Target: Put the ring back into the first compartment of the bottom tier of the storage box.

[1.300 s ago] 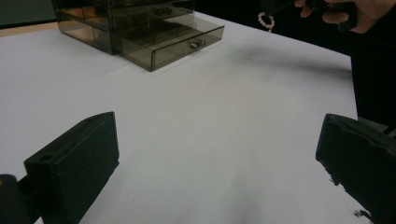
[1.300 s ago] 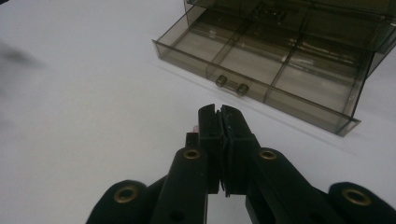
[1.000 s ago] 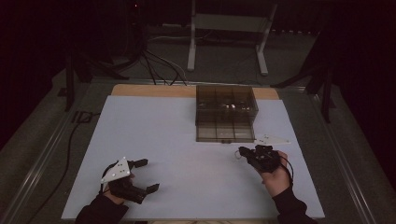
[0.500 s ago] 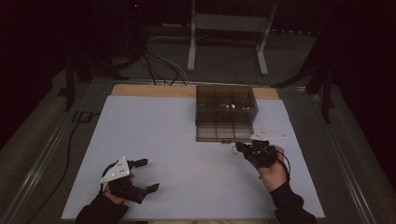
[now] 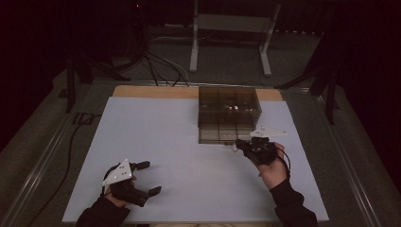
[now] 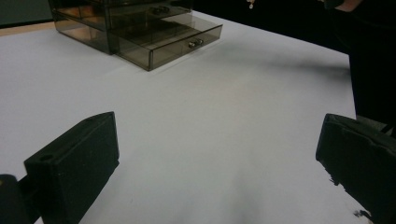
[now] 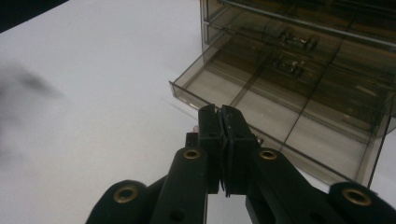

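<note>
A smoky see-through drawer unit [image 5: 229, 113] stands at the far middle of the white table [image 5: 156, 132]. Its bottom drawer [image 7: 261, 102] is pulled out [image 6: 173, 39]. My right gripper [image 5: 239, 144] hovers at that drawer's front edge, jaws pressed together [image 7: 219, 112]. A small pale object [image 5: 233, 147] pokes out at its tip [image 7: 195, 128]; little of it shows. Near the table's front left, my left gripper [image 5: 148, 178] rests low with its jaws spread wide [image 6: 219, 154] and nothing between them.
Small metal knobs sit on the drawer fronts [image 6: 195, 43]. Beyond the table stand a white metal frame [image 5: 229, 28] and dark cables [image 5: 156, 66] on the floor. A metal rail [image 5: 42, 156] runs along the table's left side.
The right gripper has shifted a little toward the drawer unit, to the open drawer's front. The left gripper has stayed where it was.
</note>
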The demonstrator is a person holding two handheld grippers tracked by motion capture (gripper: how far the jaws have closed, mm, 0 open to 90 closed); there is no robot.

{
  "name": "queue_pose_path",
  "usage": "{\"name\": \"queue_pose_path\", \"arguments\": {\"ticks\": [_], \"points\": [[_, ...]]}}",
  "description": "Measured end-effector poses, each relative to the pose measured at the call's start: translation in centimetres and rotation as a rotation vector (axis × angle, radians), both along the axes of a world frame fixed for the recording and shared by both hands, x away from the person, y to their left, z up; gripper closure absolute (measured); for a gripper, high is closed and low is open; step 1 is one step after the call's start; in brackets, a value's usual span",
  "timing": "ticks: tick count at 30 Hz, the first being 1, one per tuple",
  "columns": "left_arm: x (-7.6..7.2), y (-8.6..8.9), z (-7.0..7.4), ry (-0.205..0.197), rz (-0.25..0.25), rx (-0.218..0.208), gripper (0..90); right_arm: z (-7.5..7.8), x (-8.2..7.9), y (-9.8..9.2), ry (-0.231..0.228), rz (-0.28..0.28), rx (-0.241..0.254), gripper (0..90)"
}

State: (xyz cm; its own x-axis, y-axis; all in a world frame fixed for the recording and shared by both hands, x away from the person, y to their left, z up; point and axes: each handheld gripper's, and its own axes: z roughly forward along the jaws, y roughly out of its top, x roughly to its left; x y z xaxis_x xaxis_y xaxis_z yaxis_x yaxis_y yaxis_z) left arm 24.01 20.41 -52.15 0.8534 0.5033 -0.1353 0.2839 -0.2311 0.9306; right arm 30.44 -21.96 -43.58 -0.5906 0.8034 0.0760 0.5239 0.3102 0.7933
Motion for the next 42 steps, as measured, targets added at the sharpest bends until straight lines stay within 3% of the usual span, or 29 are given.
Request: {"name": "queue_pose_path", "arguments": {"ticks": [13,42], "points": [[0.0,0.0,0.0,-0.001,-0.002,-0.003,0.6,1.0,1.3,0.9,-0.011,0.006,0.008,88.5],[0.0,0.0,0.0,-0.001,-0.004,-0.003,0.6,0.8,4.7,3.7,0.007,0.021,-0.008,88.4]]}}
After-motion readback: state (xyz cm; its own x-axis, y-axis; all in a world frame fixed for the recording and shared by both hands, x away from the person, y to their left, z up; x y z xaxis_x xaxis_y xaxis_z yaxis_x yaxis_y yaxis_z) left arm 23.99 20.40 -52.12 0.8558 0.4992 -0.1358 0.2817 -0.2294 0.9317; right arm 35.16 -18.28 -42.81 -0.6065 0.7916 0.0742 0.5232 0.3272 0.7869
